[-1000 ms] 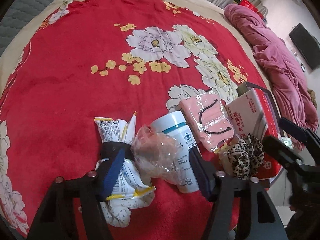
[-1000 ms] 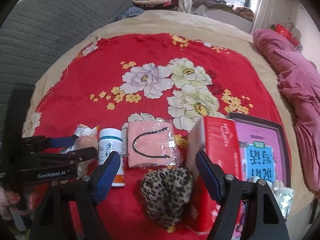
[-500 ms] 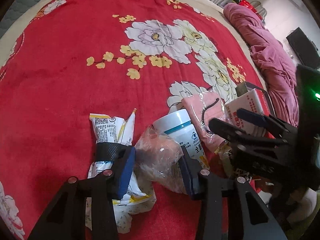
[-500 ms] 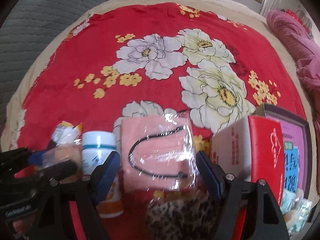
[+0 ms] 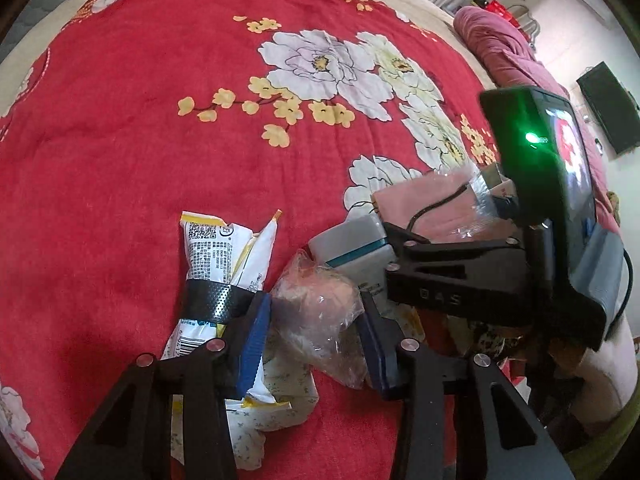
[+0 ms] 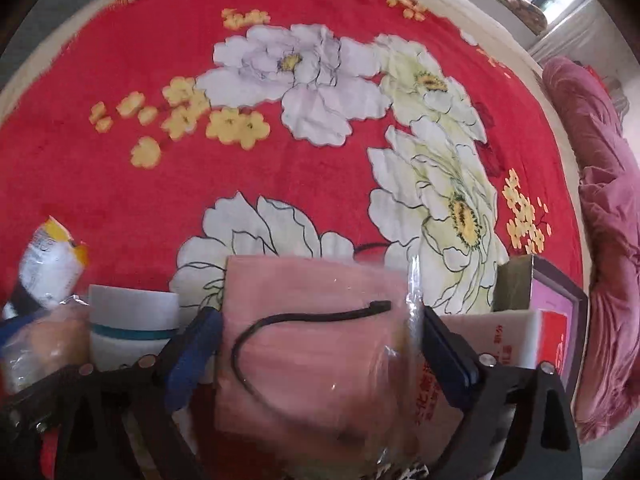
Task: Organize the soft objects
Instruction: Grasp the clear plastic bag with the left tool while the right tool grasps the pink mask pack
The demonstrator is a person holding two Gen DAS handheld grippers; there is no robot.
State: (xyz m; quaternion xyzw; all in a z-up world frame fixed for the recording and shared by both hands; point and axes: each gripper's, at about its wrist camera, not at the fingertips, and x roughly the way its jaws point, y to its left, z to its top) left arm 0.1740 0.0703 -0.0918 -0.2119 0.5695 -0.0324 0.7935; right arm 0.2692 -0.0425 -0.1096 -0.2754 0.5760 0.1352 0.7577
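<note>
A crumpled clear plastic bag (image 5: 320,312) with something peach-coloured inside lies on the red flowered blanket (image 5: 160,120). My left gripper (image 5: 316,320) is shut on it, a blue pad pressing each side. A pink packet (image 6: 320,344) in clear wrap, with a black cord across it, lies between the blue pads of my right gripper (image 6: 318,320). Its jaws are opening, and the pads stand just off the packet's edges. In the left wrist view the same pink packet (image 5: 432,208) shows behind the right gripper's black body.
A white bottle (image 5: 352,248) with a teal band lies between the bag and the packet. A white snack packet (image 5: 216,256) with a black band lies left, on a flowered cloth (image 5: 272,420). A red-and-white box (image 6: 500,344), a dark frame (image 6: 580,308) and a pink quilt (image 6: 608,240) lie right.
The left jaws narrowed onto the clear bag. The right gripper came down and forward from over the leopard-print item to the pink packet, and its jaws widened.
</note>
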